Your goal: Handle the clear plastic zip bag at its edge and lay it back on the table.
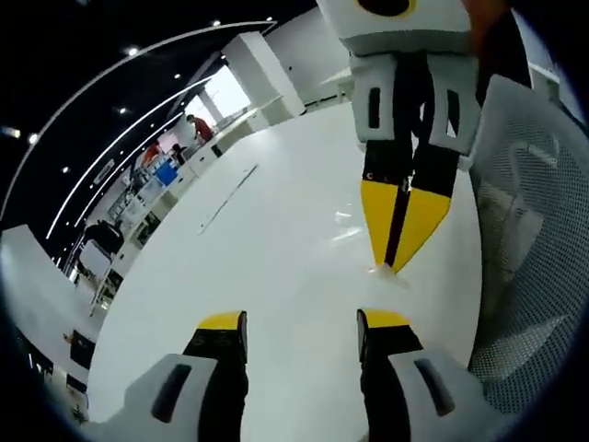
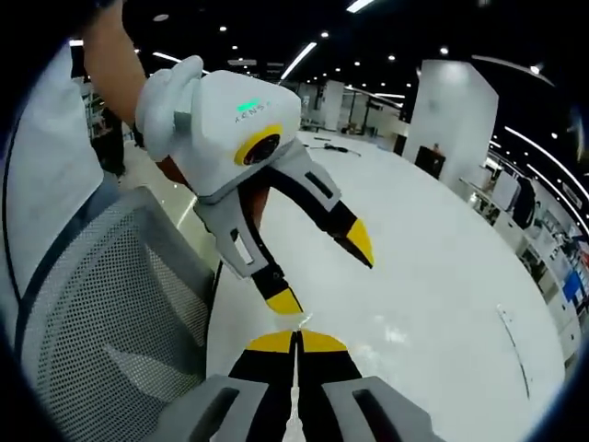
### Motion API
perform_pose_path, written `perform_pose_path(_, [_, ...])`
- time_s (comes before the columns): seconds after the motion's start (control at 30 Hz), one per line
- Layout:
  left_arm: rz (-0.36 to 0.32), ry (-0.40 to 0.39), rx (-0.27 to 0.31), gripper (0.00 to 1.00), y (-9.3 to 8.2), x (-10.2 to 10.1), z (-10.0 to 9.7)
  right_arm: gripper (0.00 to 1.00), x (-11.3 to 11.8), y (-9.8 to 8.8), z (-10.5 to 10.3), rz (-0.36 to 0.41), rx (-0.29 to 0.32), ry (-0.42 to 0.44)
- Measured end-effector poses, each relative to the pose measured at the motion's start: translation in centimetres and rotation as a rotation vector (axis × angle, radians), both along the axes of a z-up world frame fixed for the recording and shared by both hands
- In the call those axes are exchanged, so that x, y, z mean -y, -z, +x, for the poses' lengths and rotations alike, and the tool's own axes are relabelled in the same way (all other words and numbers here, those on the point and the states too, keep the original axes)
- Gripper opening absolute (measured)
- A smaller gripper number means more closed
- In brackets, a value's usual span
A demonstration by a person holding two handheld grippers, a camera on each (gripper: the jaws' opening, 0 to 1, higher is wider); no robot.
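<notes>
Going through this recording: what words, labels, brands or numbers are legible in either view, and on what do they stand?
Nothing reads for certain.
Left gripper casing, beside a green light: a short row of grey letters, too small and blurred to read.
Right gripper black jaw arms: tiny white marks, too small to read.

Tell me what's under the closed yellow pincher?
The white table lies under the right gripper, whose shut tips touch it. A faint clear glint sits at the tips; what the jaws pinch is hidden.
</notes>
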State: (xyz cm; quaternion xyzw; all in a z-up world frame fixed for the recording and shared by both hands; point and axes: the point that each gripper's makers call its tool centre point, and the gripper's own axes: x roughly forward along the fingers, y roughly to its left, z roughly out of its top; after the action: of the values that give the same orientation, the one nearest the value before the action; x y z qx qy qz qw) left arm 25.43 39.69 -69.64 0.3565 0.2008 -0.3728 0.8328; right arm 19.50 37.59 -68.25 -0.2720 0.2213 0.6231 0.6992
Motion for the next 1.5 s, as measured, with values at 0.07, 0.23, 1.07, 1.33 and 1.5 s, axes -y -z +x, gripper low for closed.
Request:
perform_pose_path(0.07, [0.013, 0.023, 0.008, 0.47, 0.0, 0.2, 0.1, 0.00, 0.0, 0.0, -0.3, -0.010, 0.000, -0.018])
perform_pose_path(0.23, [0.035, 0.076, 0.031, 0.45, 0.1, 0.6, 0.3, 0.00, 0.1, 0.0, -1.0, -0.022, -0.009, -0.043])
perform_pose_path(1.07, [0.155, 0.242, 0.080, 0.37, 0.8, 1.9, -1.3, 0.00, 0.4, 0.8, -1.9, -0.055, -0.061, -0.102])
perform_pose_path(1.33, [0.159, 0.274, 0.057, 0.35, 1.9, 2.3, -1.5, 0.00, 0.7, 1.0, -1.2, -0.021, -0.083, 0.010])
perform_pose_path(1.5, [0.156, 0.292, 0.040, 0.33, 3.1, 2.6, -1.6, 0.06, 1.6, 2.0, 0.0, -0.022, -0.135, 0.168])
